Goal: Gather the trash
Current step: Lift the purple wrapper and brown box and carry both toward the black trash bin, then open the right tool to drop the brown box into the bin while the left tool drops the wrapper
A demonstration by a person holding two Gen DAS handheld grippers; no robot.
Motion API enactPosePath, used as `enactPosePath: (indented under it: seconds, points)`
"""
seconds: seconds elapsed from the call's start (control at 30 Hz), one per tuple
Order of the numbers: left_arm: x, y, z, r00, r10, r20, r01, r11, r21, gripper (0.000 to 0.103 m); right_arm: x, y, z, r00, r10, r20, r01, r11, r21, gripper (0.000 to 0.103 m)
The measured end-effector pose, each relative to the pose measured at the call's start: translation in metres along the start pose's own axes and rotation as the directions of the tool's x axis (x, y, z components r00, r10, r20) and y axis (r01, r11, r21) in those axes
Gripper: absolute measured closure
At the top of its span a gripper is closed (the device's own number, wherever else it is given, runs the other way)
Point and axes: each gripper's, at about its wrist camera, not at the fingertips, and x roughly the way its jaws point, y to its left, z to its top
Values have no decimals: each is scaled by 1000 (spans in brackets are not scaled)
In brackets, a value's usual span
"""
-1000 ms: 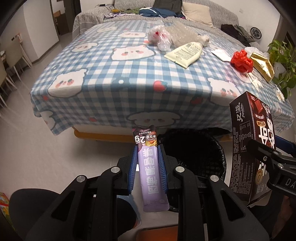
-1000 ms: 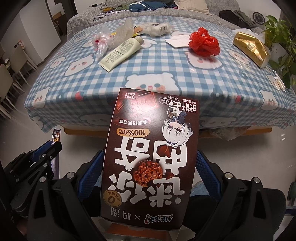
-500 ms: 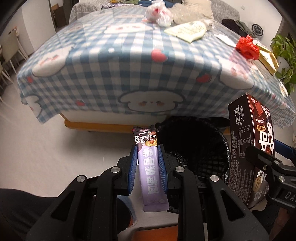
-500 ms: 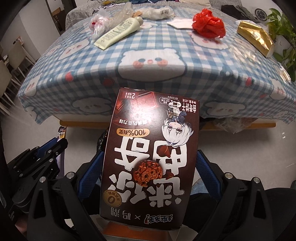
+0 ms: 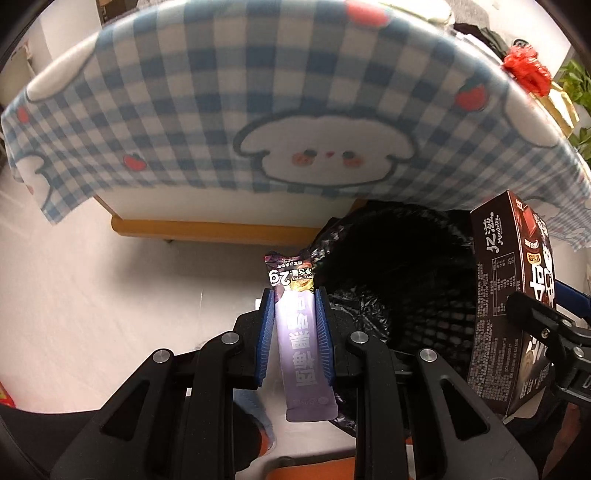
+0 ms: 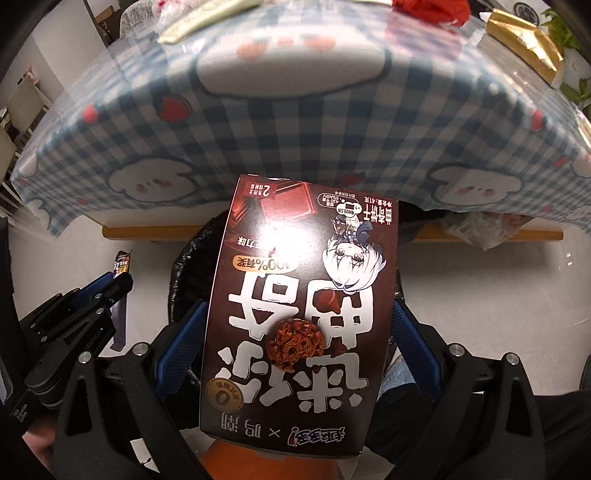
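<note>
My left gripper (image 5: 294,295) is shut on a purple snack wrapper (image 5: 300,343) and holds it just left of the black bin (image 5: 402,266) lined with a black bag, below the table edge. My right gripper (image 6: 299,310) is shut on a dark brown chocolate box (image 6: 299,314) and holds it above the bin (image 6: 188,266), which the box mostly hides. The box also shows in the left wrist view (image 5: 513,295). The left gripper with the wrapper shows at the left of the right wrist view (image 6: 107,288).
The table with a blue checked bear cloth (image 5: 258,110) overhangs the bin. On it lie a red bag (image 5: 526,68), a gold packet (image 6: 524,40) and a cream pouch (image 6: 192,22). A green plant (image 5: 580,85) stands at the right. The floor (image 5: 92,295) is pale.
Both grippers have dropped lower and closer to the bin, below the table edge. The tabletop now shows only at a steep angle. Both still hold their items.
</note>
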Motion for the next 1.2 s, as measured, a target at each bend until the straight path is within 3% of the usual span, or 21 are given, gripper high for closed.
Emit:
enactPosePath:
  seconds: [0.33, 0.53, 0.97, 1.2]
  points:
    - [29, 9, -3, 999, 3, -40, -5, 1000, -30, 81, 43, 8, -1, 998, -15, -55, 14, 1000, -19, 11]
    - [40, 12, 0, 999, 13, -53, -15, 999, -33, 81, 53, 6, 3, 997, 20, -74, -21, 1000, -14, 9]
    - [41, 4, 2, 998, 15, -61, -16, 1000, -24, 80, 54, 3, 4, 998, 13, -64, -13, 1000, -2, 7]
    - [19, -22, 5, 1000, -8, -16, 8, 1000, 8, 80, 31, -11, 2, 1000, 0, -3, 0, 1000, 3, 7]
